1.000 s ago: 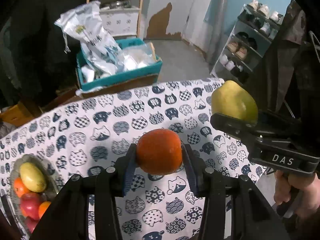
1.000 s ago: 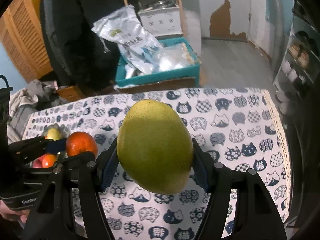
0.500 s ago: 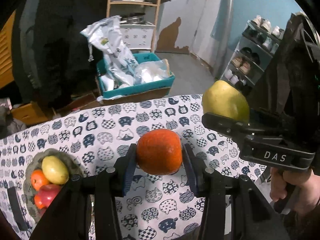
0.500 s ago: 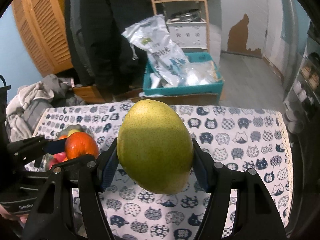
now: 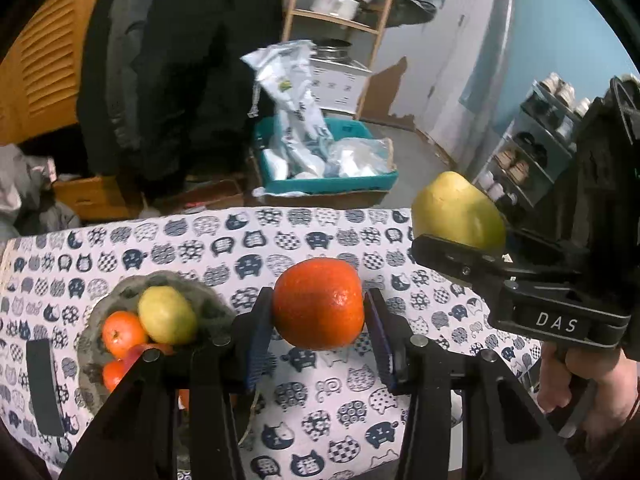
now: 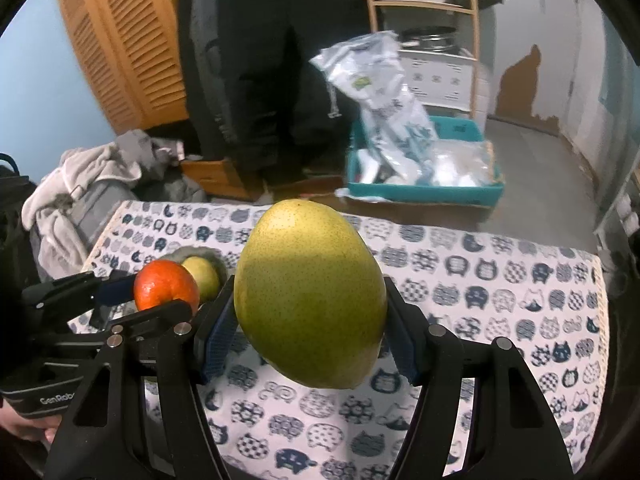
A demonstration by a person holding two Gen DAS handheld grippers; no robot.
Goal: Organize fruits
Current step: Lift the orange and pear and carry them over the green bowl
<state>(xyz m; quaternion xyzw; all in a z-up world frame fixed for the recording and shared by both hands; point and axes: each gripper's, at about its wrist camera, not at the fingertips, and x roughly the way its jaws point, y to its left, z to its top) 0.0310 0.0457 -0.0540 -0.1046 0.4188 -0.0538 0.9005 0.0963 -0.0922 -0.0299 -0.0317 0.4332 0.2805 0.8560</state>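
My left gripper (image 5: 318, 330) is shut on an orange (image 5: 319, 303) and holds it above the cat-print tablecloth (image 5: 320, 408). My right gripper (image 6: 310, 334) is shut on a green mango (image 6: 310, 304), also held above the cloth. In the left wrist view the mango (image 5: 458, 212) and the right gripper are at the right. In the right wrist view the orange (image 6: 166, 286) is at the left. A grey fruit bowl (image 5: 200, 292) at the left holds a yellow-green fruit (image 5: 167, 314), oranges (image 5: 122, 334) and a red fruit, partly hidden by my left gripper.
A black flat object (image 5: 44, 384) lies on the cloth left of the bowl. Beyond the table's far edge are a teal box (image 5: 332, 178) with plastic bags, a person in dark clothes (image 6: 260, 60), a wooden shelf and a shoe rack (image 5: 532, 144) at the right.
Both grippers have risen and pulled back with their fruit still held. The bowl has slid from the left edge towards the middle of the left wrist view.
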